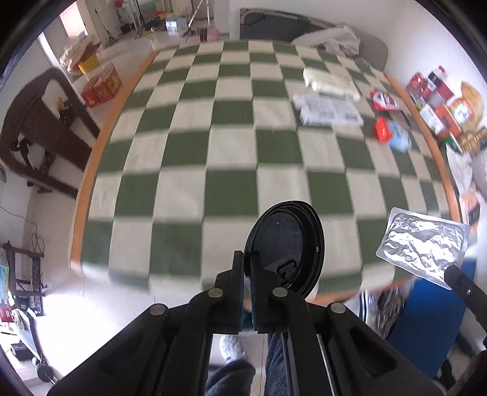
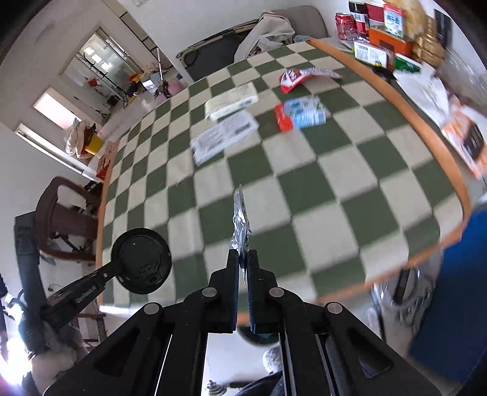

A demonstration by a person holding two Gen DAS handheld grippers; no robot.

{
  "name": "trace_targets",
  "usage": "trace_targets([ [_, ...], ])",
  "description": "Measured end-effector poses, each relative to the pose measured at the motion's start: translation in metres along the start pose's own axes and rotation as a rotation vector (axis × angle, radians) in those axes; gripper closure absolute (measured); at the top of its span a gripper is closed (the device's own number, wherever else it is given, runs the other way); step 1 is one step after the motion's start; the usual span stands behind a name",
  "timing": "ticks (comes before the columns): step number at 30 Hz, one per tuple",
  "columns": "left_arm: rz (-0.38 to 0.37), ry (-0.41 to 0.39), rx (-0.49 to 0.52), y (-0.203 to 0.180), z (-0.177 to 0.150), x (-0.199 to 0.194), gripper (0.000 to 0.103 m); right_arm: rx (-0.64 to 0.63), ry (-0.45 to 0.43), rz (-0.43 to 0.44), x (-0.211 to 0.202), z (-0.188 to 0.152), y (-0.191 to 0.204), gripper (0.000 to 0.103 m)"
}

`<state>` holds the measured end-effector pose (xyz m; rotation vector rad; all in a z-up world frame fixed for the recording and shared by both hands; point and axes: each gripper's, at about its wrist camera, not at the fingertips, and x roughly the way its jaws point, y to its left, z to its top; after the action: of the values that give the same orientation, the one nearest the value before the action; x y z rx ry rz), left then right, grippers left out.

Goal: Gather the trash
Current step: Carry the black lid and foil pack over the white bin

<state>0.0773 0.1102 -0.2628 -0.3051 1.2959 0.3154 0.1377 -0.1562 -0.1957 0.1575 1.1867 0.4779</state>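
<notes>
My left gripper (image 1: 247, 259) is shut on a black plastic cup lid (image 1: 284, 248), held upright above the near edge of the green-and-white checkered table (image 1: 182, 152). The lid also shows in the right wrist view (image 2: 141, 260). My right gripper (image 2: 242, 259) is shut on a crumpled silver foil wrapper (image 2: 241, 225), seen edge-on; it appears flat in the left wrist view (image 1: 423, 246). More trash lies on the table's far side: a red snack bag (image 2: 293, 77), a red and blue packet (image 2: 299, 115), a white printed wrapper (image 2: 223, 137) and a white packet (image 2: 231, 102).
Cans, boxes and food packages (image 2: 383, 33) crowd a side surface beyond the table's orange rim. A blue bin (image 1: 426, 323) stands at the near right below the table edge. A dark wooden chair (image 2: 65, 219) is at the left. A grey chair with cloth (image 2: 274, 27) is at the far end.
</notes>
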Motion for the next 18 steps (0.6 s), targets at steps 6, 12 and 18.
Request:
trace_targets([
  [6,-0.041,0.14,-0.009,0.03,-0.073,0.009,0.102,0.007,0.075,0.022,-0.019,-0.09,0.011,0.098],
  [12,-0.044,0.256,-0.073,0.049,-0.137,0.049,0.102,0.003,0.203,0.02,-0.011,-0.173,-0.008,0.098],
  [18,-0.021,0.333,-0.163,0.055,-0.174,0.155,0.102,0.012,0.312,-0.026,0.067,-0.218,-0.051,0.098],
])
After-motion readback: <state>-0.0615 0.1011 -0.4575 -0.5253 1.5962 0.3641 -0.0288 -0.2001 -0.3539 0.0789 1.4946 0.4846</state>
